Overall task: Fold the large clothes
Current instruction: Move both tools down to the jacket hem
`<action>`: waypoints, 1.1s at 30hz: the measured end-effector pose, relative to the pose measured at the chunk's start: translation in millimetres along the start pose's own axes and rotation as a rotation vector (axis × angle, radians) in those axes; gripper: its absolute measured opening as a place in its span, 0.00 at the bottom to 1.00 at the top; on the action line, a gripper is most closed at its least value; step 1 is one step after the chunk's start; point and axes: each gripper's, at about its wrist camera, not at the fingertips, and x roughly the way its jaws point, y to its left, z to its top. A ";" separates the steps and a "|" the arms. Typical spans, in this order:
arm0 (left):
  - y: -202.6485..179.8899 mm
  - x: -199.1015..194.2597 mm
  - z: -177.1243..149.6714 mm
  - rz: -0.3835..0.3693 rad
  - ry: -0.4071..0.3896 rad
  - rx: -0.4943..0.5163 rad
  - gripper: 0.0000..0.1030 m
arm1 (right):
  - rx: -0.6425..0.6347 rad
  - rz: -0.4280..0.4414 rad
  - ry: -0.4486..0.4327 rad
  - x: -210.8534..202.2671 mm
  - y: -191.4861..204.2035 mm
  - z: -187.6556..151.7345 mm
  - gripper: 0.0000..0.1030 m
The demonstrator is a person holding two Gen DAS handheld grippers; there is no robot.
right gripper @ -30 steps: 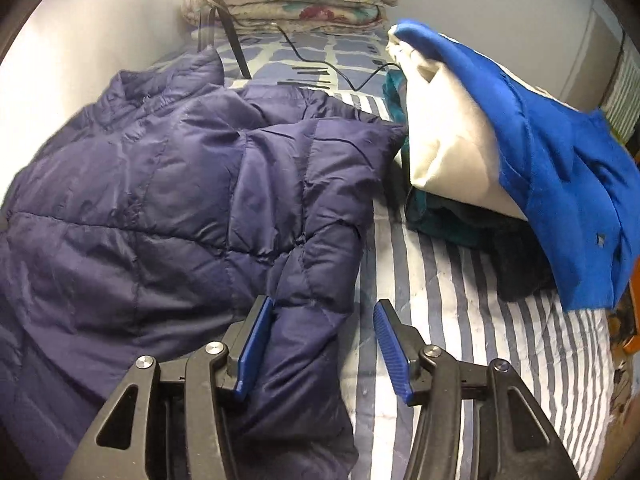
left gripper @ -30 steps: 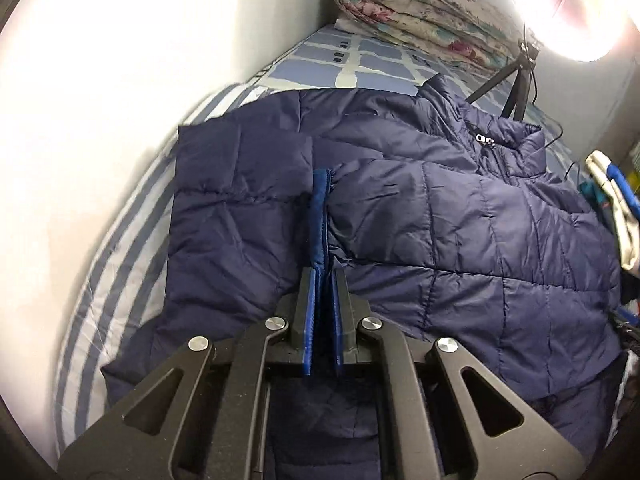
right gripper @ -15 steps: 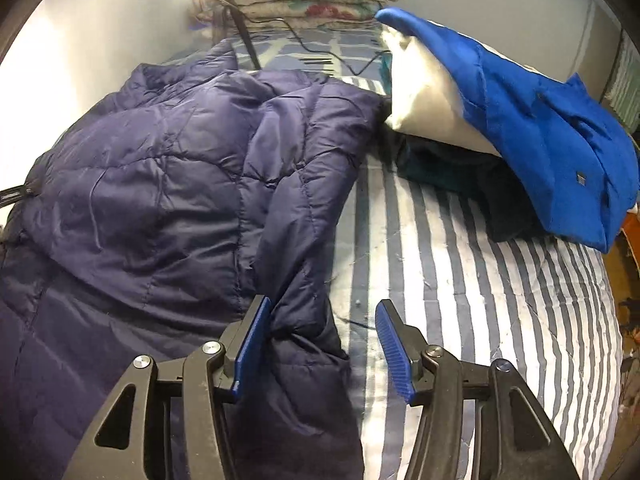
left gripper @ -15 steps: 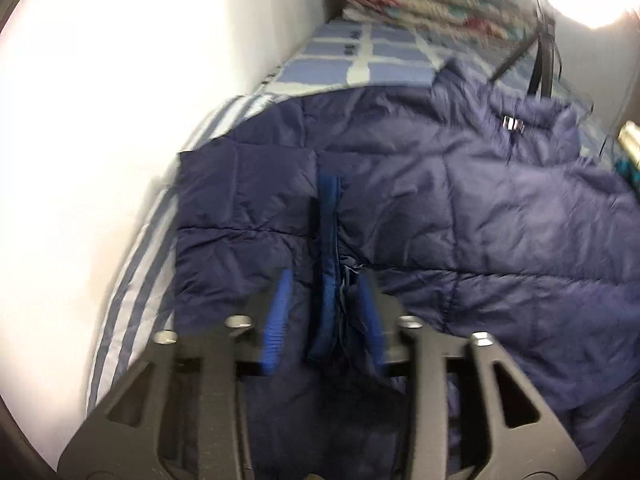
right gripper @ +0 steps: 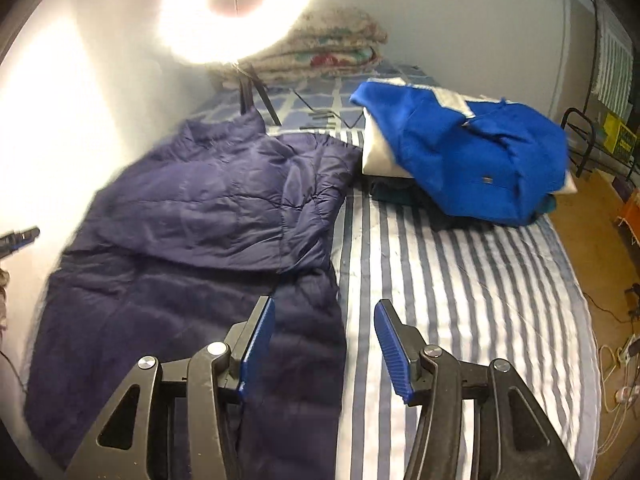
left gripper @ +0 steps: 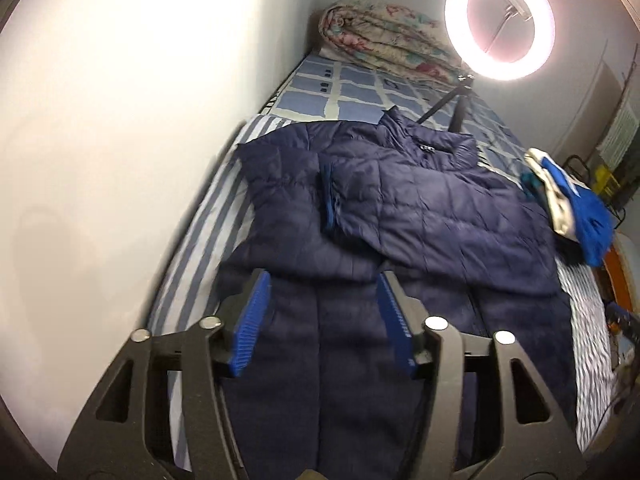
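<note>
Both wrist views look steeply down the bed (left gripper: 208, 216); both share the slightly blurred jacket (right gripper: 208, 208).

- My left tongs (left gripper: 322, 322) hang over the jacket (left gripper: 400, 216); jaws just opened, nothing between them.
- Wall (left gripper: 100, 140) fills the frame's left, tight against the bed (left gripper: 192, 248) edge; only a thin striped strip is bare there.
- Ring light (left gripper: 500, 20) and its tripod (left gripper: 452, 104) block the upper right.
- From my right tongs (right gripper: 324, 340), bare striped sheet (right gripper: 460, 300) lies lower right.
- Clothes pile (right gripper: 472, 160) blocks the upper right; folded quilt (right gripper: 336, 52) closes the far end.
</note>
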 end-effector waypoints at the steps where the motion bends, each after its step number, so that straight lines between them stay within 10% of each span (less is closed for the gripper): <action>1: 2.0 -10.7 -7.2 -0.009 0.002 -0.003 0.59 | -0.001 0.005 -0.014 -16.2 -1.4 -5.5 0.52; 18: 26.7 -132.8 -150.3 -0.025 0.126 0.143 0.69 | -0.020 0.091 -0.070 -168.4 6.0 -109.1 0.65; 33: 74.5 -86.8 -212.5 -0.005 0.319 0.006 0.69 | 0.022 0.143 0.187 -99.9 -1.6 -207.2 0.67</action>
